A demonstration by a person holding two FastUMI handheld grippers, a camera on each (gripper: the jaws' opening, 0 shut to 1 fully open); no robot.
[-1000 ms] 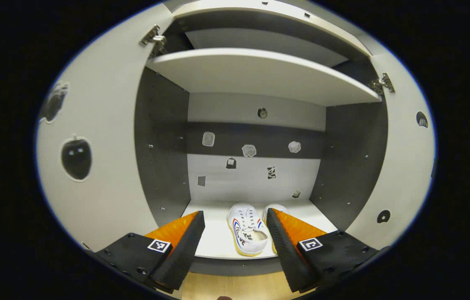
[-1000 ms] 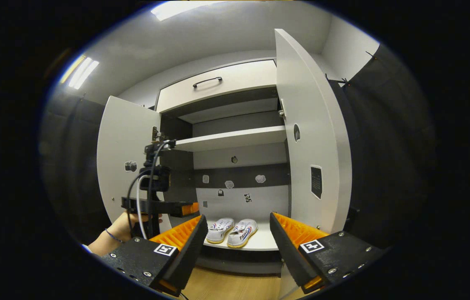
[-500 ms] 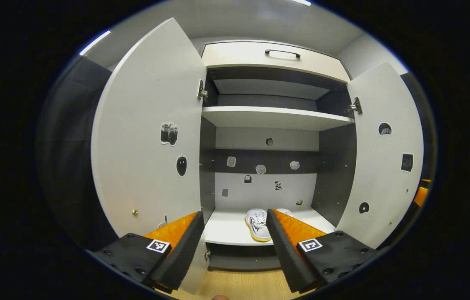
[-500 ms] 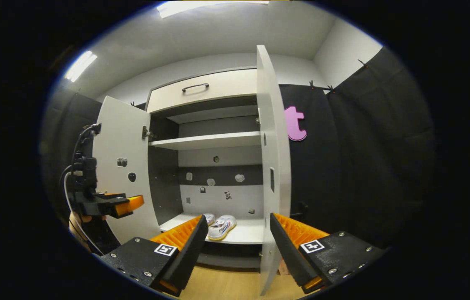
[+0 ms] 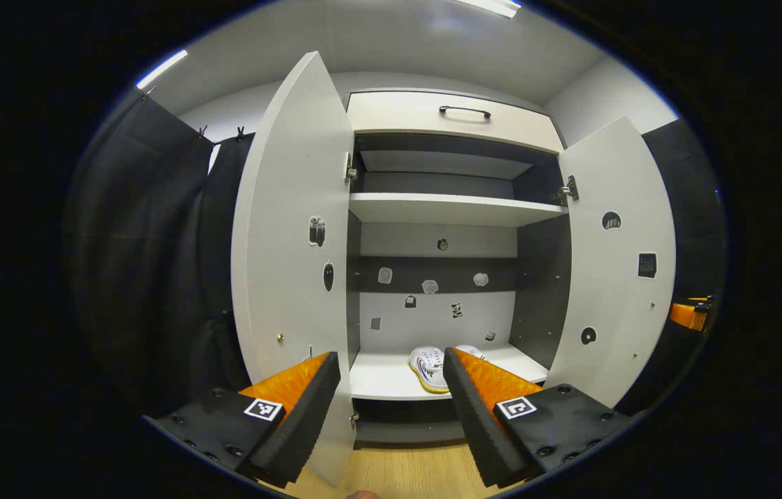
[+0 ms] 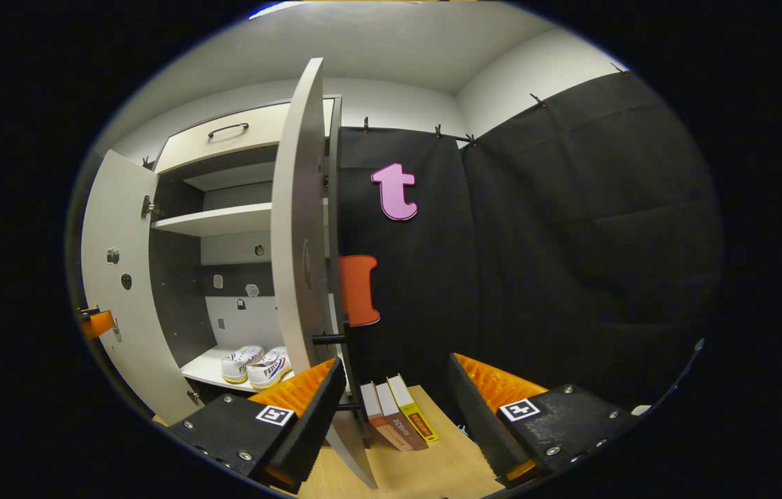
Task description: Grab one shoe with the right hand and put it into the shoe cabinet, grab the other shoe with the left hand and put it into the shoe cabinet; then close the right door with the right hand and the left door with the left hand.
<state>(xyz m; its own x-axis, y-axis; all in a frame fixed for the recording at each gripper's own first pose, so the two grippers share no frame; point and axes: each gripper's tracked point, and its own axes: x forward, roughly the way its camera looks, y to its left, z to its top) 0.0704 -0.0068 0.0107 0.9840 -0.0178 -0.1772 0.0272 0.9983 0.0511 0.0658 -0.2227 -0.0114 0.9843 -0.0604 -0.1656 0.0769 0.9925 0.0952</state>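
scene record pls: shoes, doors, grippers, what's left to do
shoes: both shoes side by side on the cabinet's bottom shelf
left door: left door open
right door: right door open, seen edge-on in the right gripper view
left gripper: left gripper open, empty, facing the cabinet
right gripper: right gripper open, empty, beside the right door's outer face
books: books on the floor
left to do: close both doors

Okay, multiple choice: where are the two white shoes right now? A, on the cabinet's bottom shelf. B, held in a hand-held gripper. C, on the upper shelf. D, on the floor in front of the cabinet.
A: the shoes sit side by side on the bottom shelf of the open cabinet.
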